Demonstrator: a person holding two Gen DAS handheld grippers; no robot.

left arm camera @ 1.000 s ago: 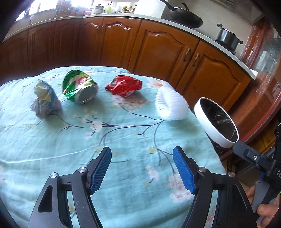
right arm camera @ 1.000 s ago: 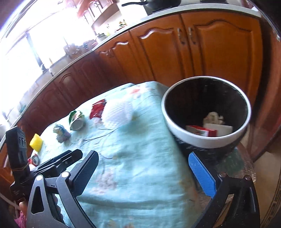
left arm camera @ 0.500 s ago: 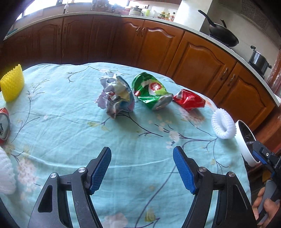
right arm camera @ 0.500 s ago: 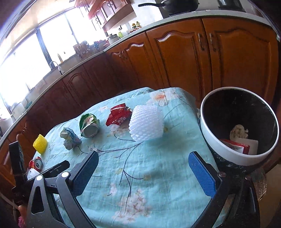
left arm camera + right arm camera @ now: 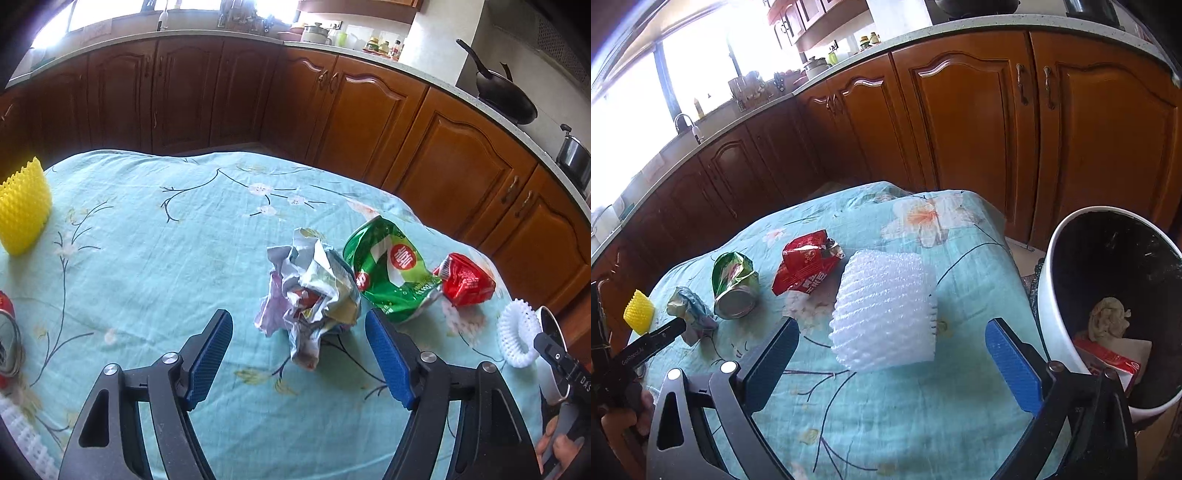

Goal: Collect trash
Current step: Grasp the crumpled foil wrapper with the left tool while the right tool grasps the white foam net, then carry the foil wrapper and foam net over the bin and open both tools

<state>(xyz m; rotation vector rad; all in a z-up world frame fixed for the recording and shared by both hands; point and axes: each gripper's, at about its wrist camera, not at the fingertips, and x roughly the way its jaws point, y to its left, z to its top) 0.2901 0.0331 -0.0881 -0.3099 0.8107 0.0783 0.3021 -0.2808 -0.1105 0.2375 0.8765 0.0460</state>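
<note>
Trash lies scattered on the table, which wears a pale green flowered cloth. Taking the crumpled paper wad as my mark: my left hand-held gripper hovers just short of it, blue pads spread wide and grasping nothing, the wad sitting between and slightly beyond the fingertips. Just right of the wad, touching it, lies a crushed green can, and right of that a red wrapper. Farther right again, near the table's edge, is a white foam net sleeve; my right hand-held gripper is released too, its pads wide apart on either side of the sleeve without touching it. Beyond that edge stands the white trash bin with a black liner, already holding a crumpled tissue and a red-and-white carton. Well left of the wad sits a yellow foam net, and a red can lies at the left border.
</note>
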